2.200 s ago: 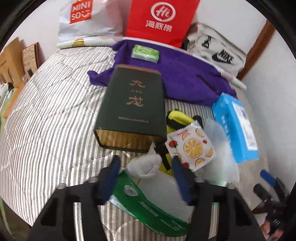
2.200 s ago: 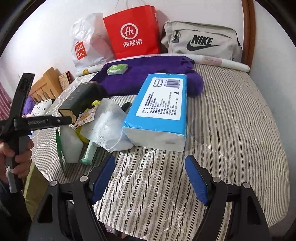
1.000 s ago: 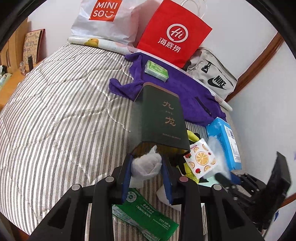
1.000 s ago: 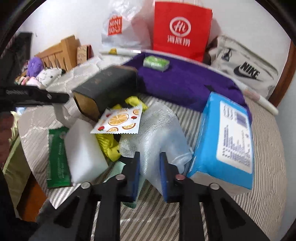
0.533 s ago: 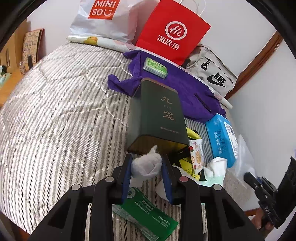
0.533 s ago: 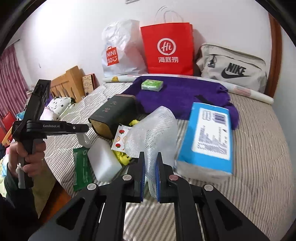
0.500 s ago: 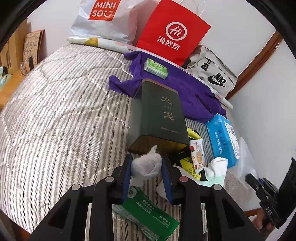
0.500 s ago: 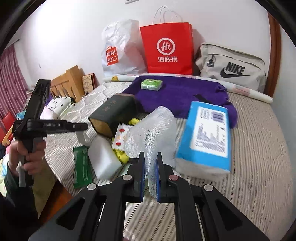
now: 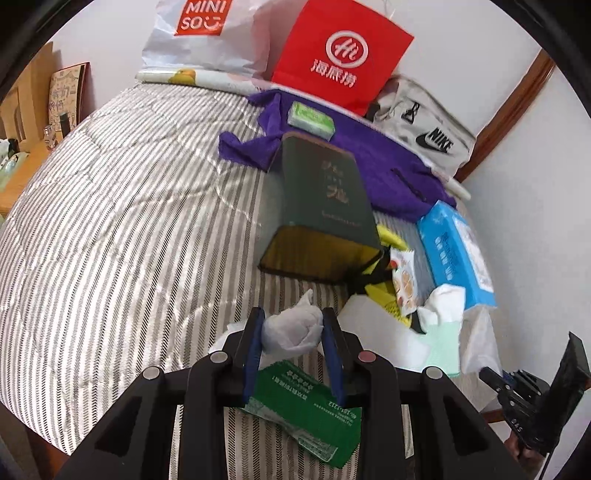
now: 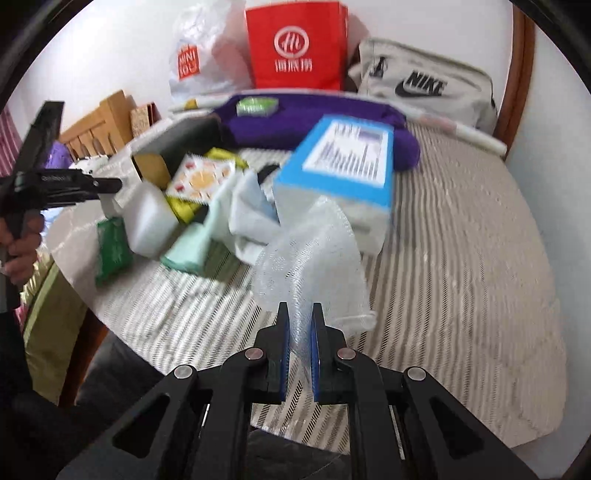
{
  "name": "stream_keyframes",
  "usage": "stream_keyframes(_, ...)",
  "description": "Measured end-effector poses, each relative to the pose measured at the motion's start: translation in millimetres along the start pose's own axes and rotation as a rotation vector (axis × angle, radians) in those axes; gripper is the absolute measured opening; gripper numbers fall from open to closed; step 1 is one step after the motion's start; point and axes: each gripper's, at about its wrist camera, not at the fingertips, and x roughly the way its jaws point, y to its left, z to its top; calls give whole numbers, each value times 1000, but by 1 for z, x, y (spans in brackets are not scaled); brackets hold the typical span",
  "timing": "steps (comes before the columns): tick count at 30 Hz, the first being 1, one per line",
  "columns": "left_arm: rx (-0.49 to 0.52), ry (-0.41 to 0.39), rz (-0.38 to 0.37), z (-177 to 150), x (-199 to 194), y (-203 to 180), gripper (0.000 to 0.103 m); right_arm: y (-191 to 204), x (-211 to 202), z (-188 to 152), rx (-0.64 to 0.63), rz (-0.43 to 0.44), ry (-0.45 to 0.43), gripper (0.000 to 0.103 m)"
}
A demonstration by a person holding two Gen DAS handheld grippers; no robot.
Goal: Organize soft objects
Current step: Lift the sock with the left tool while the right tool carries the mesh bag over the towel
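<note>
My left gripper (image 9: 292,326) is shut on a crumpled white cloth wad (image 9: 291,328), held above the striped bed near its front edge. Just under it lies a green packet (image 9: 303,398). My right gripper (image 10: 300,321) is shut on a clear white mesh bag (image 10: 314,258), which hangs lifted over the bed in front of the blue tissue pack (image 10: 343,162). In the right wrist view the left gripper (image 10: 107,184) shows at the left edge, held by a hand (image 10: 22,240). A pile holds a white foam block (image 10: 151,218), a mint cloth (image 10: 192,243) and an orange-print sachet (image 10: 201,177).
A dark green tin (image 9: 321,199) lies on its side mid-bed. Behind it spread a purple towel (image 9: 384,158) with a green packet (image 9: 312,118), a red paper bag (image 9: 340,55), a Miniso bag (image 9: 199,33) and a grey Nike bag (image 9: 424,122). The bed's left half (image 9: 110,221) is bare stripes.
The right gripper has pulled the mesh bag off the pile, up and toward the bed's front right. The left gripper has stayed shut on the cloth wad, nearly in place.
</note>
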Motion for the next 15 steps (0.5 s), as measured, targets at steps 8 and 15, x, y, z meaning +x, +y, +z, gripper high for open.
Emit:
stream_keyframes(8,4,31,31,-4,20,2,30,-8,25,-4,38,-3,20,12)
stream_keyframes(15,41,17,50,-2,27,-2,29,-11,27,-2,46,7,-13,7)
